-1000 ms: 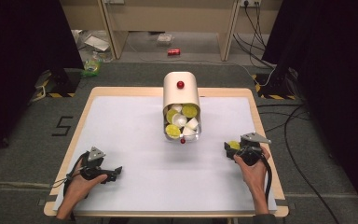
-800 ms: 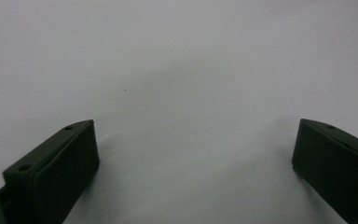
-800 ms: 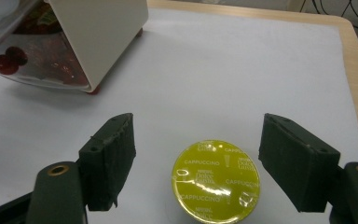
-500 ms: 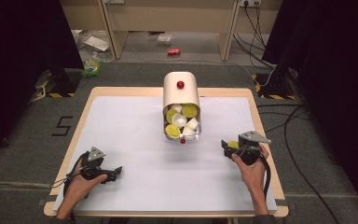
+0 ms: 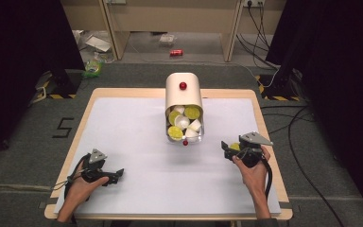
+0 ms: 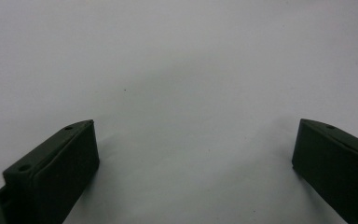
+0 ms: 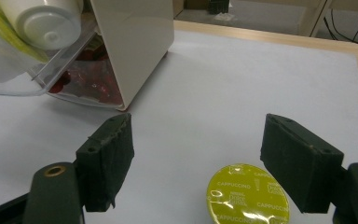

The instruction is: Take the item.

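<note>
The yellow-lidded capsule [image 7: 247, 193] stands on the counter [image 5: 132, 123], right of the capsule dispenser [image 5: 183, 94], between the right gripper's [image 7: 198, 158] fingers; they have just been opening and stand apart, with no pad pressing it. It sits toward the right-hand finger [image 7: 298, 163] in the right gripper view. The left gripper [image 5: 116, 174], far left of the dispenser, rests with fingers apart.

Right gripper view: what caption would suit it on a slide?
Open right tool straddling a yellow-lidded cappuccino capsule on the white table, beside the cream capsule dispenser.
</note>
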